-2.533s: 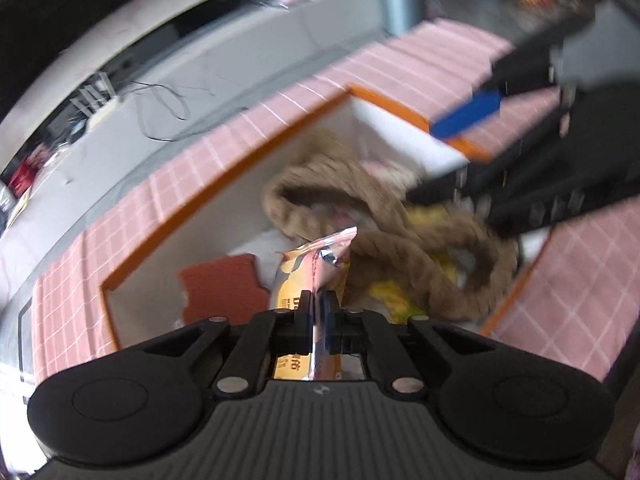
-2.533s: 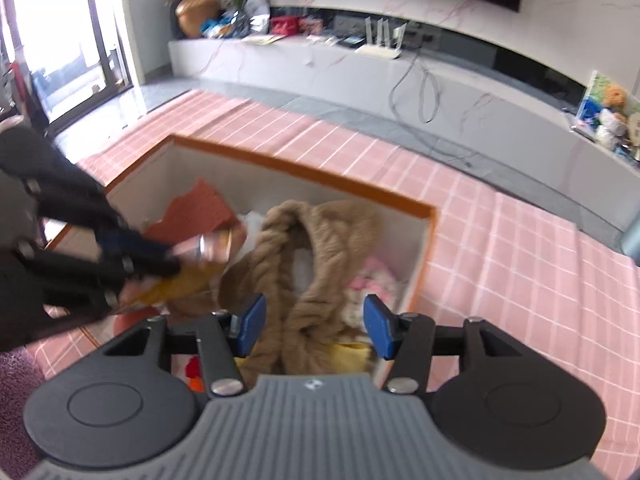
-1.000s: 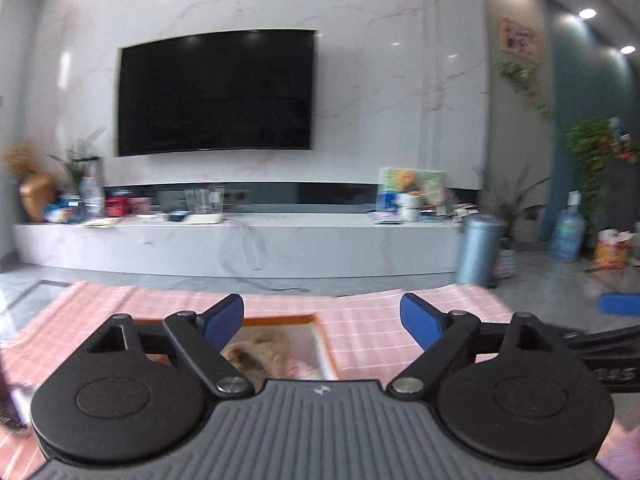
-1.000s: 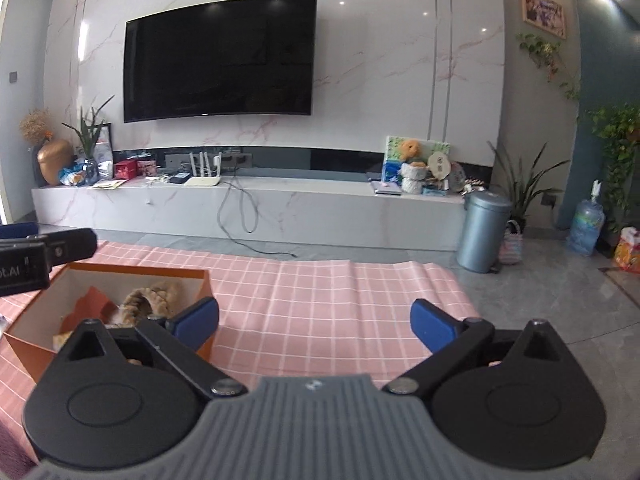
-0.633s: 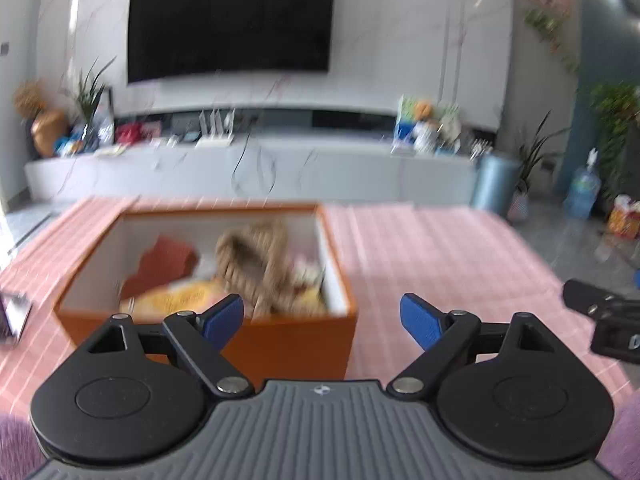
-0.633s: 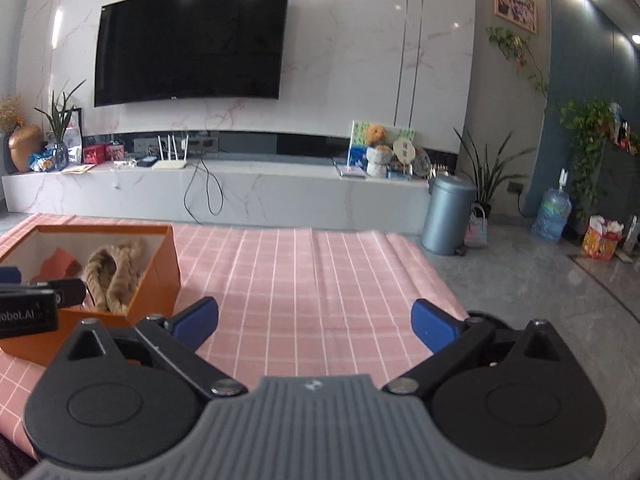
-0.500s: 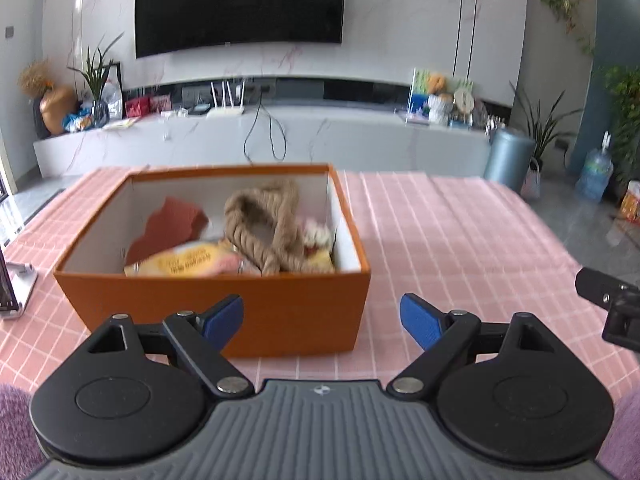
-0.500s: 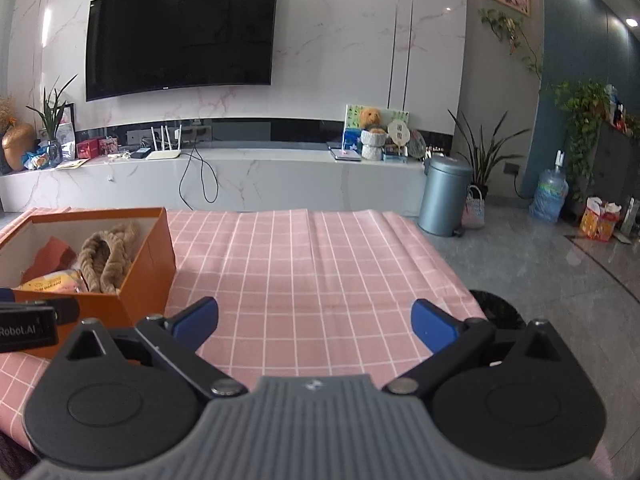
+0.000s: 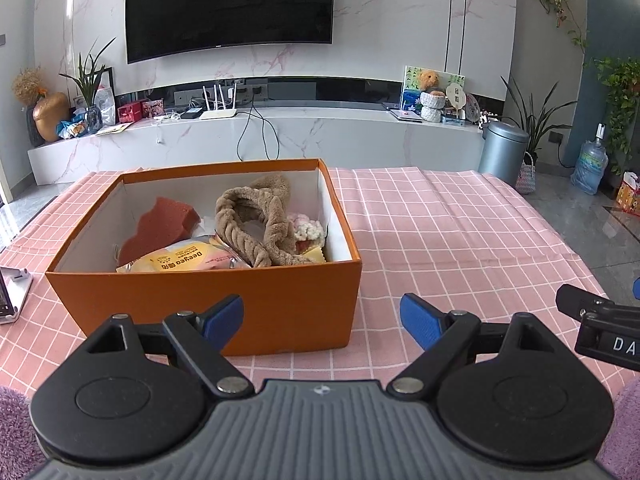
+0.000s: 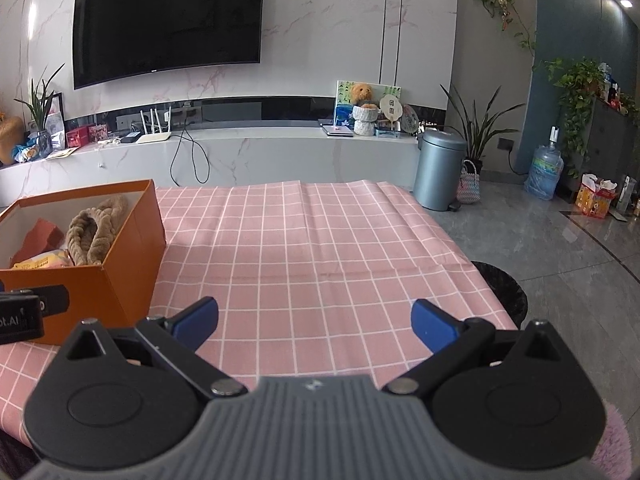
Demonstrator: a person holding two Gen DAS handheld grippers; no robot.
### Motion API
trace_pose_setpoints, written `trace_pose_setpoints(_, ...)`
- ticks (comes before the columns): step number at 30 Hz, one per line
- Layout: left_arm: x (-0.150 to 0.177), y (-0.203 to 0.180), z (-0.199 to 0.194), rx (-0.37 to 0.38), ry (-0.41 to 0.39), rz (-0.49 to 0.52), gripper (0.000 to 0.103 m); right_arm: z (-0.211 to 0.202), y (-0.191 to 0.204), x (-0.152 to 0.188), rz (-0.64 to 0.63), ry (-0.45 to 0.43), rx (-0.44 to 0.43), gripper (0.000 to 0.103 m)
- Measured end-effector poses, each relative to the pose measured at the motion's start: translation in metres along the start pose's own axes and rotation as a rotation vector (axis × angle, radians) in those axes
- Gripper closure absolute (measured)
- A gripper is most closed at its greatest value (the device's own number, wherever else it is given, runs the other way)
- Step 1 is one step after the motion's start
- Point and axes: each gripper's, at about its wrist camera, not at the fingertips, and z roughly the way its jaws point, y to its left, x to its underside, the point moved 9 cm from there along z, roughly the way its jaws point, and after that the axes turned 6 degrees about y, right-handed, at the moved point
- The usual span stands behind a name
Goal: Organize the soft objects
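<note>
Both grippers have pulled back from the box since the earlier frames, and the snack packet once pinched by the left one now lies inside it. Left gripper [image 9: 322, 316] hangs just short of the box's near wall, its blue-padded fingers spread wide with nothing between them. Right gripper [image 10: 314, 322] is likewise spread and empty — over bare cloth, well to the right of the box. Its black body shows at the right edge of the left view.

Pink checked tablecloth [image 9: 440, 232] — thin, lightly creased, white grid lines — covers the table. On it sits the orange cardboard box [image 9: 280, 300], rectangular, open-topped, white inside. Contents, front to back: a glossy yellow snack packet [image 9: 180, 260] lying flat; a brown braided plush band [image 9: 256, 220], looped and fuzzy; a rust-red sponge [image 9: 164, 220] with a ragged edge; a pink-and-white knitted item [image 9: 308, 230] in the right corner.

Beyond: a white marble ledge [image 9: 320, 136], a grey cylindrical bin [image 10: 440, 168], a wall-mounted black television [image 9: 230, 4].
</note>
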Motion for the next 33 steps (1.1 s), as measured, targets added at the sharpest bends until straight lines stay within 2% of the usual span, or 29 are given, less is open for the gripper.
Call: trace_pose_setpoints(33,-0.0032,-0.0009,0.0010,0.002,0.002,0.008,0.000,-0.0005,-0.0003,0.0006,-0.011,-0.002,-0.010,0.002)
